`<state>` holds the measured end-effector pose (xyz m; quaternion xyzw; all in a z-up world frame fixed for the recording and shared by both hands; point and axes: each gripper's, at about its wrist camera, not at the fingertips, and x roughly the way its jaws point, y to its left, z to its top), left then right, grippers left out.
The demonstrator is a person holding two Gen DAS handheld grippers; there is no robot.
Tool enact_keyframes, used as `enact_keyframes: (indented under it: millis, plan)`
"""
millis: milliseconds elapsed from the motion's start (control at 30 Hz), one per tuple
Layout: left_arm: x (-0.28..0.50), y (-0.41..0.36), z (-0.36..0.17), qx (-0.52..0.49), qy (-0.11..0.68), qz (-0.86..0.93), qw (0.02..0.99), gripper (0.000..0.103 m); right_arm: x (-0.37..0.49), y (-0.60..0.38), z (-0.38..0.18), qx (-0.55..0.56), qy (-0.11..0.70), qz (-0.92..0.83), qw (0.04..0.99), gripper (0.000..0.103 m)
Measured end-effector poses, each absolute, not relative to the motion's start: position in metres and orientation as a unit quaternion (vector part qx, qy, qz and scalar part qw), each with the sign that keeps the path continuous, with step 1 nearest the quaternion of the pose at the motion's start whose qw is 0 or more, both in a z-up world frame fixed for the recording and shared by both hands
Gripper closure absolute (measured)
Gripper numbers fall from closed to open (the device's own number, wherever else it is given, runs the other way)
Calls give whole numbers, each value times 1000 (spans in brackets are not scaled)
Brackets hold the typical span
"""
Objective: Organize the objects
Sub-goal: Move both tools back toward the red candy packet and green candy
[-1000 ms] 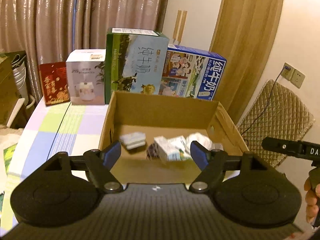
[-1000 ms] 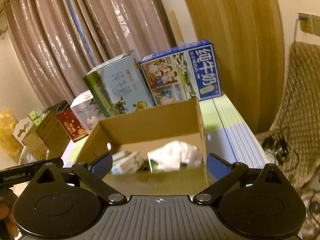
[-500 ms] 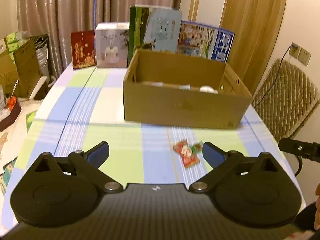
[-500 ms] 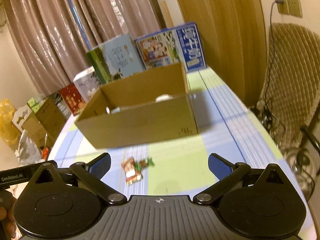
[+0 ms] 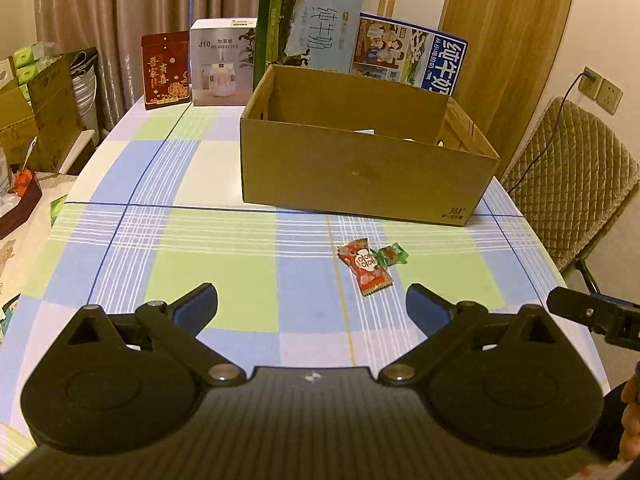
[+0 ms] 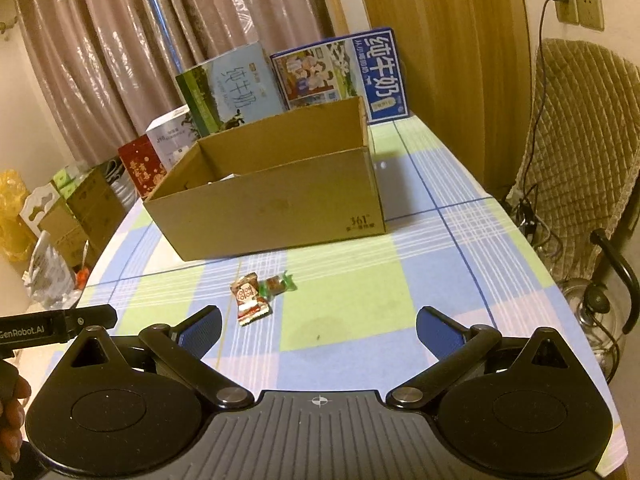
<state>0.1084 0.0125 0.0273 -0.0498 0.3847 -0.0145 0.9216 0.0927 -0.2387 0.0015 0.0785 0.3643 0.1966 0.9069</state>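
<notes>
- The left gripper [image 5: 311,305] hovers above the table [image 5: 216,256] with its blue-padded fingers [image 5: 198,304] spread wide and nothing between them.
- The right gripper [image 6: 318,326] is likewise spread wide and empty, over the near part of the same table.
- The tabletop is a plaid of blue, green and white squares with thin dark lines.
- A red candy packet [image 5: 365,267] lies flat on the cloth at about 1 o'clock from the left gripper; a small green-wrapped candy [image 5: 393,255] touches its far right end. In the right wrist view the pair sits at about 11 o'clock [image 6: 250,298].
- Beyond them, at 12 o'clock, stands an open cardboard box [image 5: 360,168]; only slivers of pale contents show over its rim.
- Behind the box, upright along the far edge: a blue milk carton box [image 5: 416,58], a green-and-pale milk box [image 5: 308,32], a white humidifier box [image 5: 222,62] and a red gift box [image 5: 166,68].
- Pinkish-brown curtains [image 6: 120,52] hang at 11 o'clock, a wooden panel [image 6: 440,40] at 1 o'clock.
- A quilted chair [image 6: 580,152] stands at 2 o'clock, beneath a wall socket [image 6: 576,8] with a cable plugged in.
- Cardboard cartons [image 5: 36,116] are stacked on the floor at 10 o'clock.
</notes>
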Motion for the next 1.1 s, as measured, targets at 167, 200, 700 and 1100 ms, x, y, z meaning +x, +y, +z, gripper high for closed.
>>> enact_keyframes:
  millis: [167,200,700,1100]
  plan:
    - [107,12,27,-50,386,-13,921,4,92,-240,0,76,366,198,906,2]
    - [107,12,27,-51,386,-13,921,4,91,-240,0,77,366,198,906,2]
    - [110,8,11,-50,398,-19,916,3,100,-239,-6,72,386,182,902,2]
    - [156,-9,-25,-47,420,-44,905,10,148,-226,-25,40,398,182,898,3]
